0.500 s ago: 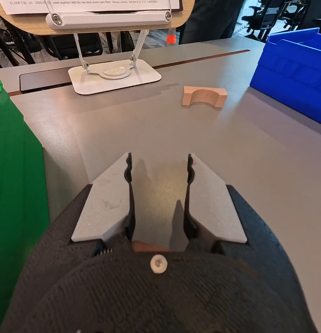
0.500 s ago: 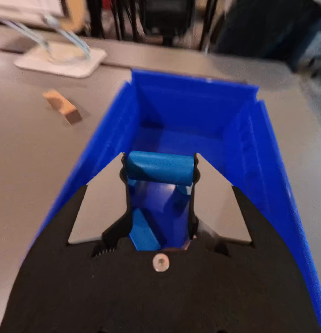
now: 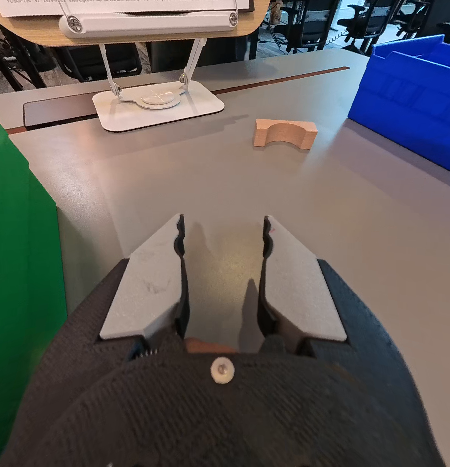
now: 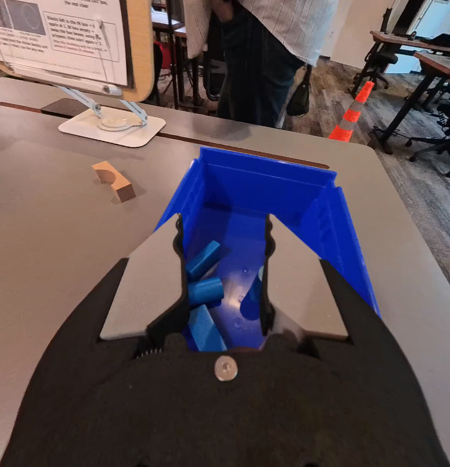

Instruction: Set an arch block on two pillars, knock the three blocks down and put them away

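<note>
right now the right gripper [image 4: 223,219] hangs over the open blue plastic bin [image 4: 266,174], its two grey fingers spread apart with nothing between the pads. below it, on the bin's floor, lie several blue blocks: a square-ended bar [image 4: 203,259] leaning toward the left wall, a short cylinder [image 4: 206,290] just under it, a flat slanted piece [image 4: 206,331] nearest the gripper's body, and a darker cylinder [image 4: 253,295] partly hidden behind the right finger. none of them touches the pads. the bin stands on the grey table [image 4: 54,252], near its right edge.

the left gripper [image 3: 223,219] is low over a bare stretch of the same table, its fingers likewise spread and bare, only their shadows falling between them. to its left rises a green bin wall [image 3: 16,252].

the plain wooden arch block [image 3: 284,132] lies on its side on the table, well ahead of the left gripper and to the left of the blue bin, apart from both. behind it sits the white base of a document stand [image 3: 158,106], which carries a wooden board with printed sheets [image 4: 67,38]. beyond the table a person [image 4: 256,50] stands, and an orange traffic cone [image 4: 352,113] stands on the floor.
</note>
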`<act>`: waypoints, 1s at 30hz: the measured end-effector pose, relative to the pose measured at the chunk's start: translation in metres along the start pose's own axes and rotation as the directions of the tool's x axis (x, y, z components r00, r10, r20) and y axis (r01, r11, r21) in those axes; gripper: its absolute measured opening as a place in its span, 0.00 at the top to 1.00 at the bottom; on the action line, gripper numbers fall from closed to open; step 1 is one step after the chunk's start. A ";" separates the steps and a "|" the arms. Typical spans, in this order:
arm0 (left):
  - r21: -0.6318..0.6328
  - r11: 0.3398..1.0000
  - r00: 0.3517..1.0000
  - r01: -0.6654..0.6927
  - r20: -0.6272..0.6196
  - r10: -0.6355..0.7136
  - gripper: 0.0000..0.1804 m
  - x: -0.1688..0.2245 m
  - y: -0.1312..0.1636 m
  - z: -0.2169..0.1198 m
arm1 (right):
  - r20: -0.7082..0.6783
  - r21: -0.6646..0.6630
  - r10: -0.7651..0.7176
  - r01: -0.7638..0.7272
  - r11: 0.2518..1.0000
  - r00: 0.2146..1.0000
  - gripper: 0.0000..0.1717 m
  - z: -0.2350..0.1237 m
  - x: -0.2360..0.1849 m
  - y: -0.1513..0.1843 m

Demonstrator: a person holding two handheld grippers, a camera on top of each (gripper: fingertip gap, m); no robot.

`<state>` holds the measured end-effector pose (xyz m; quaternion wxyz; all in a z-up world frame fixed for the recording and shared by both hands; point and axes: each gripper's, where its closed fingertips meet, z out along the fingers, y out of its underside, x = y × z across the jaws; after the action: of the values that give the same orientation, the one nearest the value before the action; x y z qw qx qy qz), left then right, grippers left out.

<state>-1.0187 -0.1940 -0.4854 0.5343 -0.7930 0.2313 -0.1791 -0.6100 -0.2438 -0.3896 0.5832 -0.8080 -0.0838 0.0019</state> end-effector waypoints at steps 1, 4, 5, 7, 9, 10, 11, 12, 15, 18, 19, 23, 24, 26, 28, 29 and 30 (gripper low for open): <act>-0.001 1.000 1.000 -0.001 0.000 0.001 0.66 0.000 0.000 0.000 | 0.024 0.001 -0.007 0.007 1.000 1.000 0.63 0.000 -0.007 -0.002; -0.004 1.000 1.000 -0.004 -0.001 0.004 0.66 0.001 0.000 0.000 | 0.095 0.029 -0.031 0.028 0.999 0.995 0.63 -0.003 -0.035 -0.014; -0.005 1.000 1.000 -0.004 -0.001 0.004 0.66 0.001 0.001 0.001 | 0.122 0.047 -0.044 0.039 0.998 0.992 0.64 -0.005 -0.047 -0.020; -0.007 1.000 1.000 -0.007 -0.001 0.007 0.66 0.001 0.001 0.001 | 0.183 0.083 -0.082 0.068 0.994 0.980 0.63 -0.008 -0.075 -0.031; -0.008 1.000 1.000 -0.010 -0.001 0.010 0.66 0.001 0.001 0.001 | 0.246 0.098 -0.119 0.098 0.990 0.962 0.63 -0.009 -0.105 -0.035; -0.008 1.000 1.000 -0.010 -0.001 0.010 0.66 0.002 0.001 0.001 | 0.277 0.097 -0.132 0.108 0.989 0.952 0.63 -0.005 -0.120 -0.034; -0.008 1.000 1.000 -0.010 -0.002 0.010 0.66 0.002 0.001 0.001 | 0.314 0.095 -0.142 0.118 0.988 0.939 0.62 0.000 -0.137 -0.032; -0.008 1.000 1.000 -0.010 -0.002 0.010 0.66 0.002 0.001 0.001 | 0.352 0.088 -0.148 0.125 0.988 0.924 0.62 0.006 -0.154 -0.028; -0.008 1.000 1.000 -0.009 -0.004 0.009 0.66 0.002 0.001 0.001 | 0.437 0.032 -0.166 0.169 0.985 0.884 0.62 0.033 -0.199 -0.007; -0.005 1.000 1.000 -0.008 -0.003 0.008 0.66 0.002 0.000 0.000 | 0.447 0.006 -0.178 0.196 0.981 0.877 0.61 0.071 -0.223 0.007; -0.003 1.000 1.000 -0.007 -0.003 0.007 0.66 0.002 0.000 0.000 | 0.435 -0.001 -0.175 0.194 0.981 0.883 0.61 0.087 -0.225 0.009; -0.004 1.000 1.000 -0.004 -0.008 0.004 0.66 0.003 0.000 0.000 | 0.358 -0.068 -0.173 0.210 0.975 0.918 0.61 0.149 -0.208 0.016; -0.006 1.000 1.000 -0.006 -0.008 0.006 0.66 0.003 0.001 0.000 | 0.356 -0.080 -0.165 0.206 0.975 0.920 0.60 0.160 -0.204 0.015; -0.013 1.000 1.000 -0.013 -0.011 0.013 0.66 0.004 0.001 0.001 | 0.324 -0.092 -0.180 0.220 0.971 0.929 0.60 0.180 -0.192 0.014; -0.016 1.000 1.000 -0.019 -0.010 0.018 0.66 0.004 0.002 0.001 | 0.319 -0.133 -0.184 0.236 0.963 0.930 0.60 0.194 -0.186 0.023; -0.016 1.000 1.000 -0.019 -0.009 0.019 0.66 0.004 0.002 0.001 | 0.332 -0.163 -0.178 0.242 0.956 0.926 0.61 0.200 -0.186 0.033; -0.016 1.000 1.000 -0.018 -0.009 0.018 0.66 0.004 0.002 0.001 | 0.349 -0.204 -0.167 0.248 0.947 0.922 0.64 0.207 -0.186 0.045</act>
<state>-1.0149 -0.1960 -0.4875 0.5285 -0.7944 0.2423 -0.1759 -0.8085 -0.0885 -0.5157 0.4543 -0.8483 -0.2646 0.0632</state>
